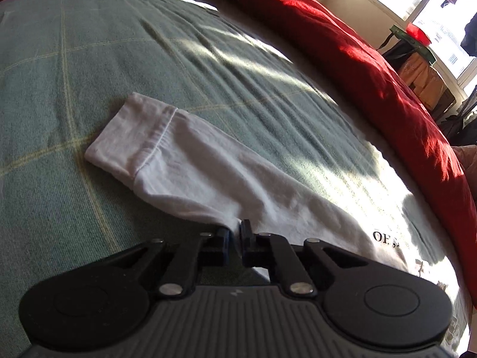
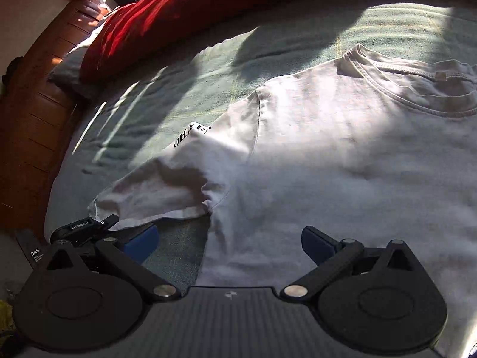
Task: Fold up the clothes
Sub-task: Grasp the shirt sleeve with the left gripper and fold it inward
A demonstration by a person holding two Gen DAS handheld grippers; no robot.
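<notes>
On the green bedspread (image 1: 89, 44) the white T-shirt (image 2: 328, 149) lies spread, its sleeve (image 1: 167, 149) stretching to the left of the left wrist frame. The left gripper (image 1: 235, 232) is pinched onto the shirt's edge at lower centre. The right gripper (image 2: 229, 241) gapes wide, holding nothing, over the armpit. Folding looks barely begun; body and collar (image 2: 417, 89) lie flat.

The T-shirt (image 2: 342, 149) is showing plain white with black lettering (image 2: 190, 135) by its sleeve. The bedspread (image 1: 89, 59) is lying grey-green, crossed by thin pale yellow check lines. The duvet (image 1: 357, 53) is glowing solid red. The grippers' fingers (image 2: 143, 238) are wearing blue pads on black arms. The headboard (image 2: 29, 119) is showing reddish brown.
</notes>
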